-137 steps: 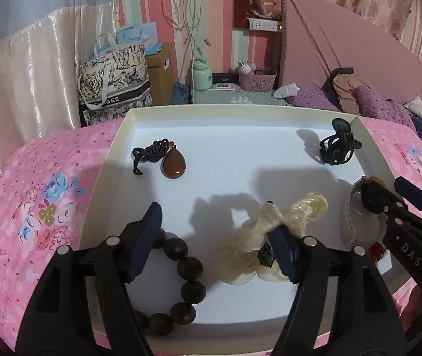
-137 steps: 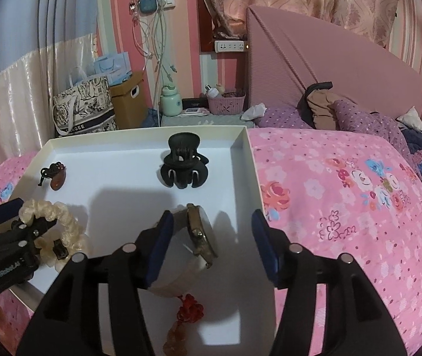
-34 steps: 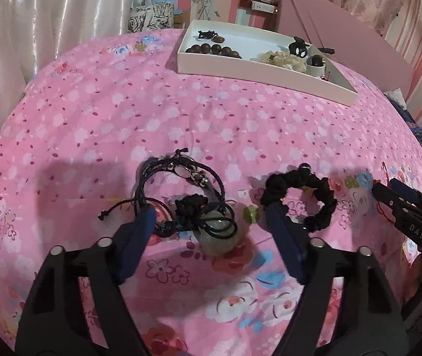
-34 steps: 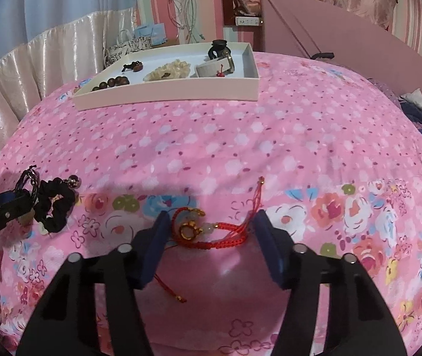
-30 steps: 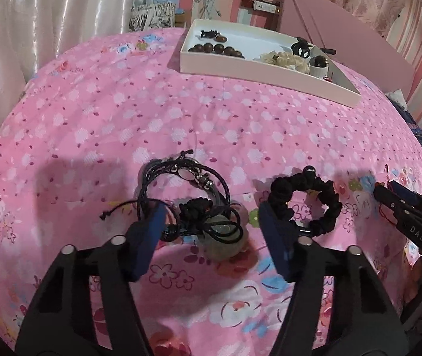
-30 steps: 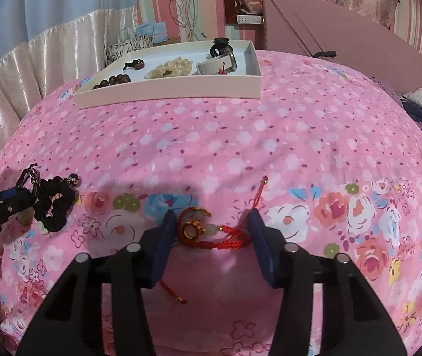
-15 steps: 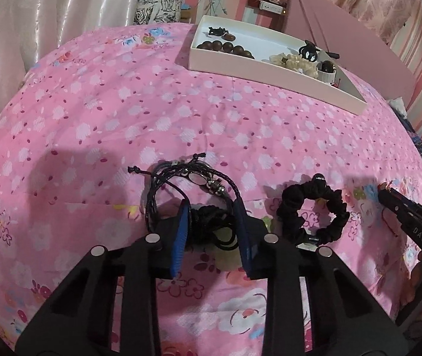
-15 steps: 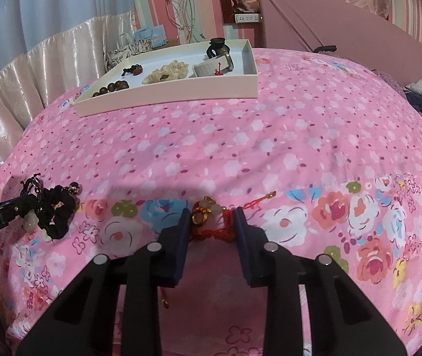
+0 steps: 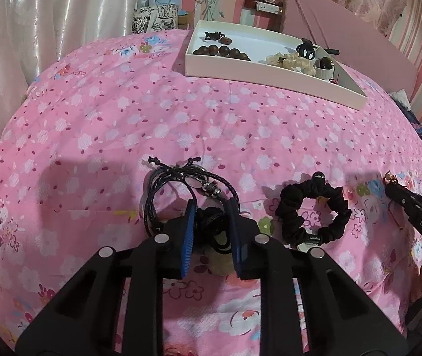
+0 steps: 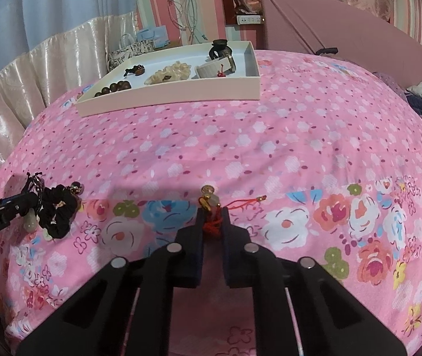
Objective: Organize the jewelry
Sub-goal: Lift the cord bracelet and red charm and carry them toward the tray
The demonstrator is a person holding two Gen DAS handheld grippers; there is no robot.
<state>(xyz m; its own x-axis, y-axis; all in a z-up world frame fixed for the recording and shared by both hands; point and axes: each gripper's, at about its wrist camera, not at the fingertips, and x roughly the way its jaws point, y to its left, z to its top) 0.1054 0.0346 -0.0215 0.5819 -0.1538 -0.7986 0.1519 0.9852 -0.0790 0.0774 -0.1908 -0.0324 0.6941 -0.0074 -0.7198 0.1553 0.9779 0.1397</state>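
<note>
My left gripper (image 9: 212,207) is shut on the black cord necklace (image 9: 193,178), whose pale green pendant (image 9: 220,241) hangs between and below the fingers. A black scrunchie (image 9: 312,210) lies on the pink bedspread just to its right. My right gripper (image 10: 213,213) is shut on the red string bracelet (image 10: 211,204) with gold charms. The white tray (image 10: 169,99) sits far ahead on the bed and holds brown beads, a cream scrunchie, a black hair claw and a watch. The left gripper (image 10: 33,198) also shows at the right wrist view's left edge.
The bed is covered by a pink floral spread (image 9: 151,112). A pink headboard (image 10: 344,41) stands behind at the right. Satin curtains (image 9: 47,44) hang at the left. Bags and boxes (image 9: 157,17) stand beyond the bed.
Both grippers came from the tray to the near bedspread. In the last second the left closed on the black necklace and the right closed on the red bracelet.
</note>
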